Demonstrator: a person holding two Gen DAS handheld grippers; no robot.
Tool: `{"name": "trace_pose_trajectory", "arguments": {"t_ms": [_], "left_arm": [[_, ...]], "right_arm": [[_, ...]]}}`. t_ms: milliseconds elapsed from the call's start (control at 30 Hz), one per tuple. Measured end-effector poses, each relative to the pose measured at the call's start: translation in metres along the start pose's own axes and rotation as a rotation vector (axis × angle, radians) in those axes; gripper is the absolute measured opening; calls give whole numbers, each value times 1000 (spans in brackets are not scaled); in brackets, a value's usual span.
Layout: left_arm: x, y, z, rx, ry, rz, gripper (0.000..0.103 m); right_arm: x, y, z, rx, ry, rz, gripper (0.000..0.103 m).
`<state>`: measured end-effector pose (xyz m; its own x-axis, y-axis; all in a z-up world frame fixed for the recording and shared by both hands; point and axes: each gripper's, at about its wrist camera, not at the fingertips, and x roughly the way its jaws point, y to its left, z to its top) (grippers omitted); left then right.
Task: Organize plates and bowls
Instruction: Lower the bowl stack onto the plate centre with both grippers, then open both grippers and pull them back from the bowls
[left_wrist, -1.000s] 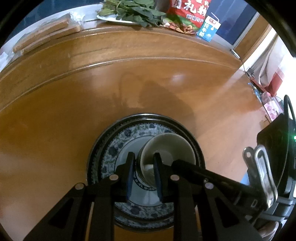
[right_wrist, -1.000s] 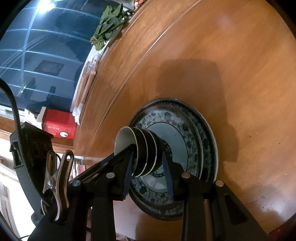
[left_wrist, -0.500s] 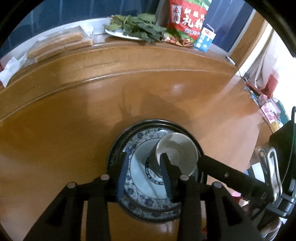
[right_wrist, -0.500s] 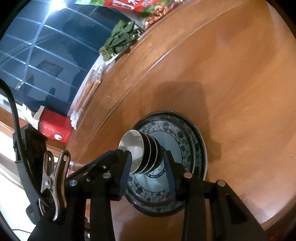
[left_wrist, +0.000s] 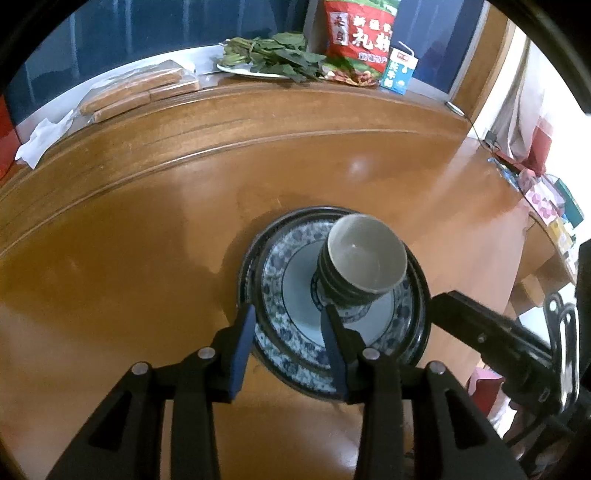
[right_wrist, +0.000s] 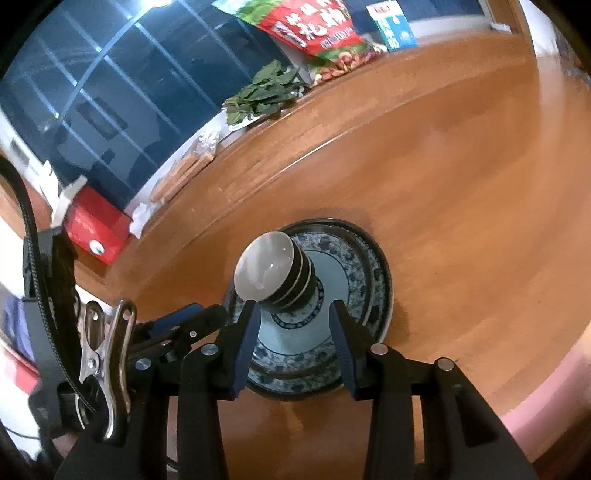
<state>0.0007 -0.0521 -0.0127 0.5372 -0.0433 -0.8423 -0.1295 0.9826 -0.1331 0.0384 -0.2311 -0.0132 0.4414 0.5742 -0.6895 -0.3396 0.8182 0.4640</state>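
A stack of dark-sided bowls (left_wrist: 364, 258) with a pale inside stands upright on a blue-patterned plate (left_wrist: 273, 266), which lies on a darker plate. My left gripper (left_wrist: 289, 310) hovers just short of the stack, over the plates' near rim. Its jaws are opening and nothing is pressed between them. From the other side, my right gripper (right_wrist: 293, 306) sits before the same bowls (right_wrist: 266, 267) and plates (right_wrist: 354, 266). Its jaws are opening too, and the bowls stand beyond its fingertips.
The round wooden table (left_wrist: 147, 240) carries the stack near its front edge. Along the far ledge lie wrapped biscuits (left_wrist: 140, 92), a plate of greens (left_wrist: 269, 59), a red snack bag (left_wrist: 358, 33) and a small carton (left_wrist: 400, 70). A red box (right_wrist: 96, 229) sits beyond the table's left edge.
Both grippers let go of the bowl stack, widened and drew back from it. The stack stays upright on the plates.
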Motion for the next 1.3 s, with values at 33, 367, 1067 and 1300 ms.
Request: {"name": "trace_pose_trajectory", "arguments": {"t_ms": [33, 367, 1067, 1300], "left_arm": [[0, 0, -2, 4, -3, 1, 44], [-1, -8, -19, 22, -20, -2, 54], [1, -15, -26, 34, -7, -10, 57], [1, -15, -26, 38, -4, -11, 57]], "right_arm": [[-1, 2, -3, -21, -7, -16, 40], [-6, 7, -27, -130, -43, -133, 43], [-13, 7, -41, -115, -36, -162, 45], [-12, 5, -41, -97, -28, -180, 45]]}}
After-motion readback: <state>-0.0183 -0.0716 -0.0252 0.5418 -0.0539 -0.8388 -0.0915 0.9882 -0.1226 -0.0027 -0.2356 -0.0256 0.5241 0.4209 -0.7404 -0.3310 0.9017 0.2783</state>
